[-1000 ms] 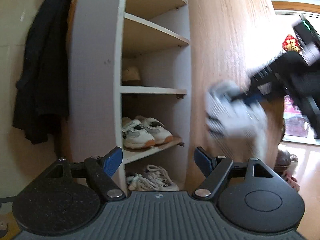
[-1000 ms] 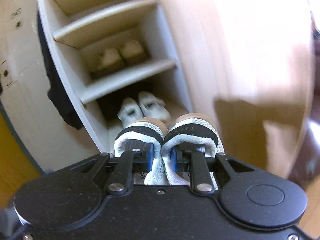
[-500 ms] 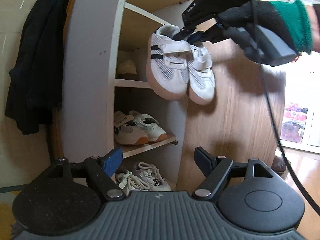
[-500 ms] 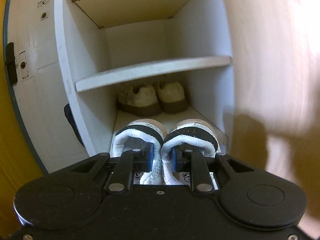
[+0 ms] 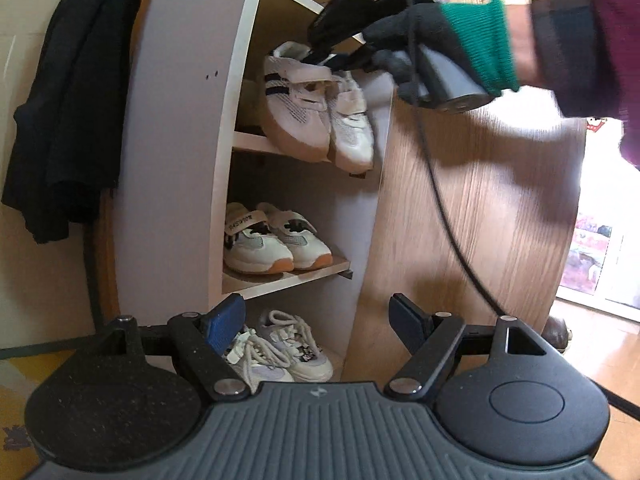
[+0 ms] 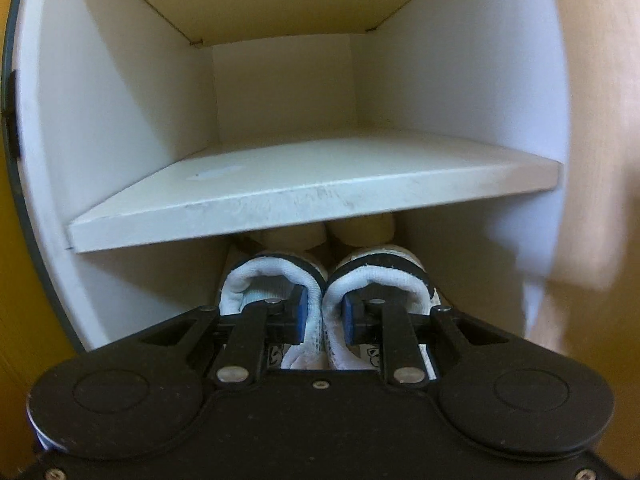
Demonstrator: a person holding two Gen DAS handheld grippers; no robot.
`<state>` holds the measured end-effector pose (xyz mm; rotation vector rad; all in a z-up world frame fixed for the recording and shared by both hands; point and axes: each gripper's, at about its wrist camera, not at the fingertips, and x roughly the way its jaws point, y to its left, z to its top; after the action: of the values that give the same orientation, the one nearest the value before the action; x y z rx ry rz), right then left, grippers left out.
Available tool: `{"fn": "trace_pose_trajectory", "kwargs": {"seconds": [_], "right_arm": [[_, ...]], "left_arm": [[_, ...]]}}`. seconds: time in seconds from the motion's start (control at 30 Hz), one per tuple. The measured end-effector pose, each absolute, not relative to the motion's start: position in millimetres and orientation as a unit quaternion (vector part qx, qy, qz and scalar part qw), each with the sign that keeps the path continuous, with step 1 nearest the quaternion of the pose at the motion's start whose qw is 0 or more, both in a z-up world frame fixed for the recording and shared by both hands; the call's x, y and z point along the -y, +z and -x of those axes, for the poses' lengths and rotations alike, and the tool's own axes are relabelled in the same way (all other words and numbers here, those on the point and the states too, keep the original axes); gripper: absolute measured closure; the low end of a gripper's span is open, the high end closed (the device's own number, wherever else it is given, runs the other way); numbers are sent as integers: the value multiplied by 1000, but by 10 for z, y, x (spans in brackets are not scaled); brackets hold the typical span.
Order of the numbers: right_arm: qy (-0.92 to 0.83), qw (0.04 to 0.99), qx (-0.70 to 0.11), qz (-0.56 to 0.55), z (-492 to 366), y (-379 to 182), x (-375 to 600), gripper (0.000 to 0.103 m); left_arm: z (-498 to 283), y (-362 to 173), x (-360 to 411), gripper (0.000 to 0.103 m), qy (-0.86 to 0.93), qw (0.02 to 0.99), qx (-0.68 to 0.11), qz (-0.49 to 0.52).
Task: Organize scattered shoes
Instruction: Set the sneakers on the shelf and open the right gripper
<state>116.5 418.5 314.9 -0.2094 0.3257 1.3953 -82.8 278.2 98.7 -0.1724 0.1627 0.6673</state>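
Our right tongs pinch the inner collars of a white pair together, one pad inside each shoe, and we hold it toes-down at the front edge of a shelf in the cabinet. In the right wrist view the heels sit just below the front edge of a bare board. Our left tongs stand wide with nothing between them, low before the cabinet. A strapped pair rests on the shelf below, a laced pair at the bottom.
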Motion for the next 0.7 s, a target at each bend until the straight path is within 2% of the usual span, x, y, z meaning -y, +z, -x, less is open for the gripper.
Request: {"fn": "trace_pose_trajectory", "kwargs": {"seconds": [0.23,0.33,0.6,0.67,0.7], "right_arm": [[640,749,-139,100,-1164,2914,-4534,83],[630,754,-139,120,-1121,2835,-4657,79],[615,760,-152,145,-1040,2784,-4799,55],[617,759,-151,143,-1014,2811,-4752,40],[618,758,-149,144,-986,2825,-4715,37]], "left_arm": [[864,994,-2849,24,322,937,-78,105],[885,1005,-2859,24,323,937,-78,107],[928,1014,-2860,24,319,938,-76,109],[924,1004,-2846,24,318,939,-78,108],[919,999,-2842,24,318,939,-79,108]]}}
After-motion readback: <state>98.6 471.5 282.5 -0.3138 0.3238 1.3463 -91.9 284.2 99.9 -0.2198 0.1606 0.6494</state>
